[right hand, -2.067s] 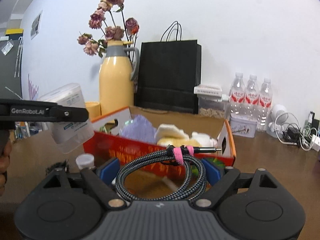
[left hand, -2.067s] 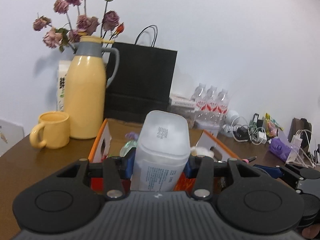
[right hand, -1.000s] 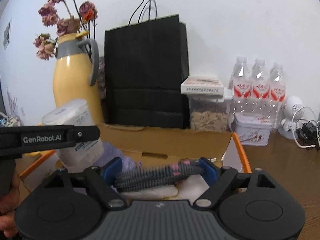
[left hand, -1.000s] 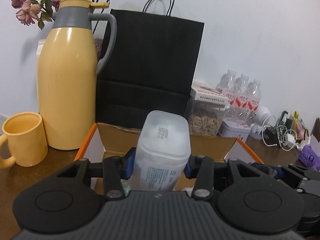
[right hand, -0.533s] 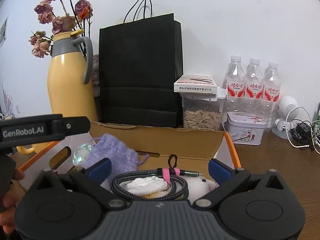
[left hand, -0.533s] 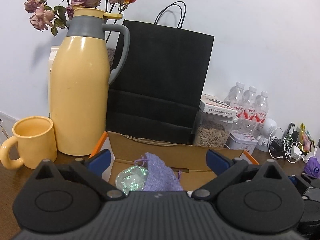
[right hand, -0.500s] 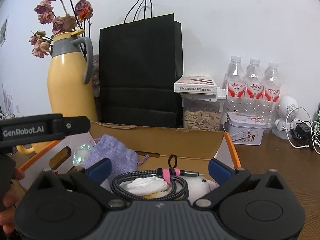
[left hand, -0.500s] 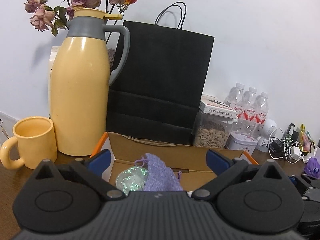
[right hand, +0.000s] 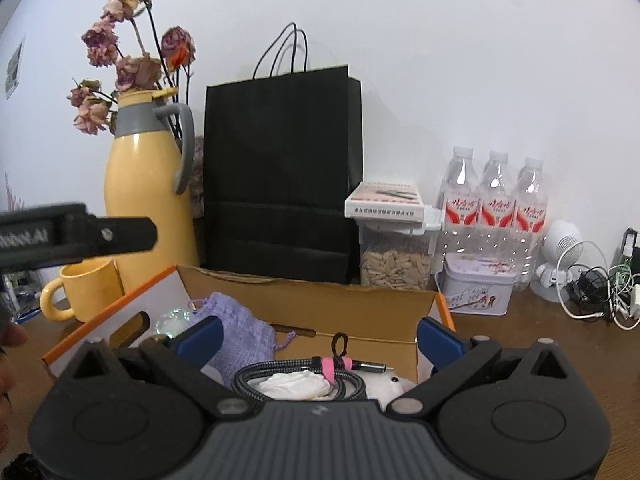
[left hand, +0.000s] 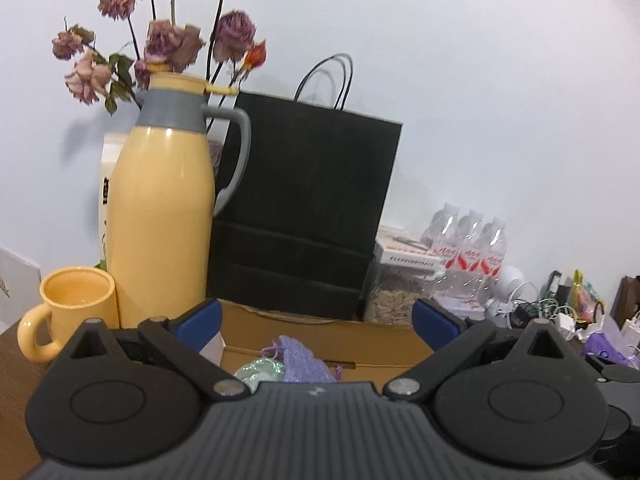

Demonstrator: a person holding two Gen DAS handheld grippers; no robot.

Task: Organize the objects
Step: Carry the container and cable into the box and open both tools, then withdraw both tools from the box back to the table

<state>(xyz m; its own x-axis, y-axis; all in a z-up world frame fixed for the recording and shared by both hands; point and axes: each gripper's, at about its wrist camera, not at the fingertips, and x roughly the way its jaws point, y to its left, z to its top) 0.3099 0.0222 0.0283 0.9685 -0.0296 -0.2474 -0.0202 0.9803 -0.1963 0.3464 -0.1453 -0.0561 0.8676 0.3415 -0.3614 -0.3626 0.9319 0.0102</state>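
Note:
An open cardboard box with orange edges [right hand: 304, 292] stands on the brown table; it also shows in the left wrist view [left hand: 320, 332]. Inside lie a lilac drawstring pouch [right hand: 236, 332], a shiny clear ball [right hand: 172, 322], a coiled braided cable with a pink tie [right hand: 312, 372] and white soft items [right hand: 296, 385]. My right gripper [right hand: 318, 332] is open and empty above the box. My left gripper [left hand: 316, 316] is open and empty over the box's left part, above the pouch [left hand: 300, 360]. The white plastic container is hidden from both views.
Behind the box stand a yellow thermos jug with dried roses [left hand: 160, 216], a yellow mug [left hand: 72, 308], a black paper bag [left hand: 304, 208], a seed jar [right hand: 396, 260], a tin [right hand: 478, 288], three water bottles [right hand: 496, 208] and tangled chargers [right hand: 600, 292] at right.
Both grippers opened: the left let go of the white container, the right let go of the coiled cable, which now lies in the box. Both have since lifted slightly.

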